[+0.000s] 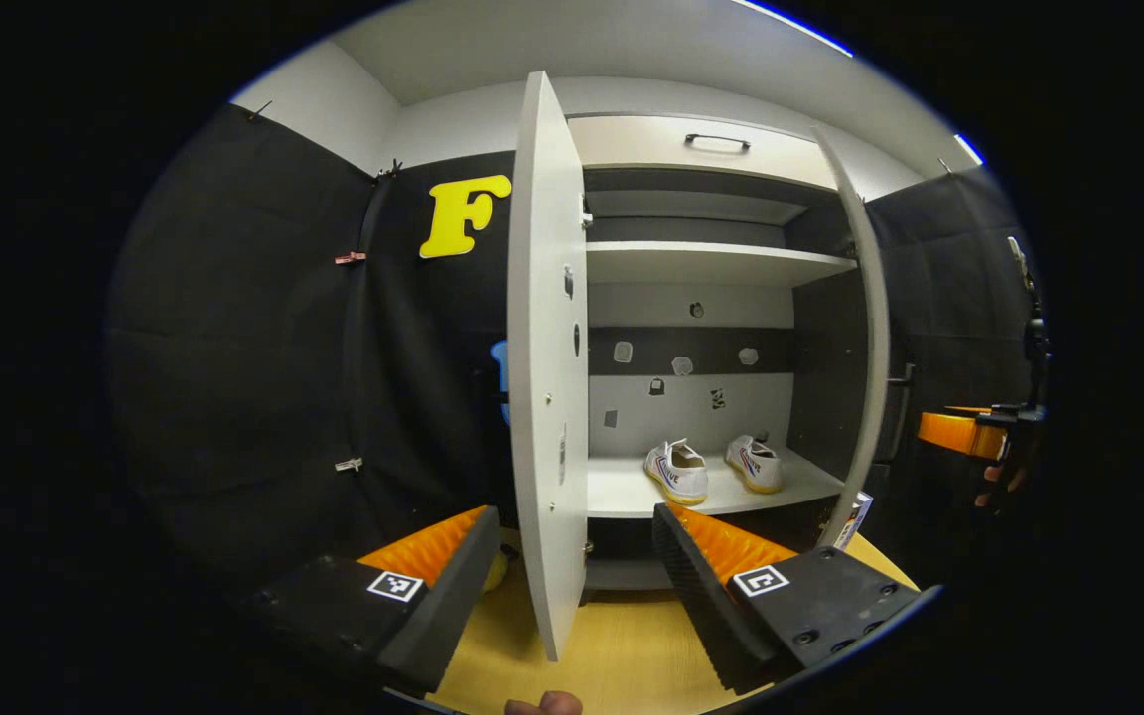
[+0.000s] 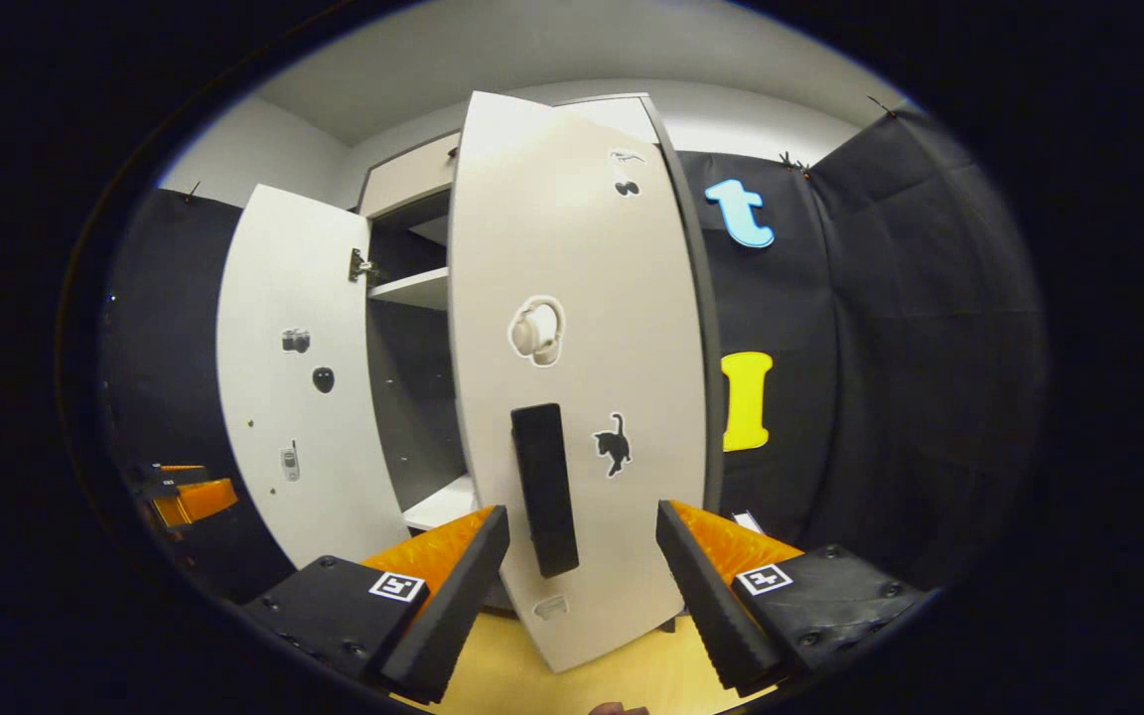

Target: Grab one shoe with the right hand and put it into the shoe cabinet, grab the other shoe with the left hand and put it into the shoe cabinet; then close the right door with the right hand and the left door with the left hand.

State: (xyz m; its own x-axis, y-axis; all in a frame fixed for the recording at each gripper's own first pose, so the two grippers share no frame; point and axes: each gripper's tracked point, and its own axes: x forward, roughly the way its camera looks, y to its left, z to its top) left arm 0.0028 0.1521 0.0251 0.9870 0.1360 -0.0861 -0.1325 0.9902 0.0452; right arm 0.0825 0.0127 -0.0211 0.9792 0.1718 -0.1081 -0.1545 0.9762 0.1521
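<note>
Two white shoes, one on the left and one on the right, sit side by side on the lower shelf of the shoe cabinet. My left gripper is open, and the left door's edge stands between its fingers without touching them. The right door hangs partly open. In the right gripper view, my right gripper is open just short of the right door, with its black handle between the fingers. The left door stands wide open beyond, and the left gripper shows beside it.
The cabinet has an upper shelf and a top drawer with a handle. Stickers dot the doors and back wall. A light wooden floor lies below. The right gripper with a hand shows far right.
</note>
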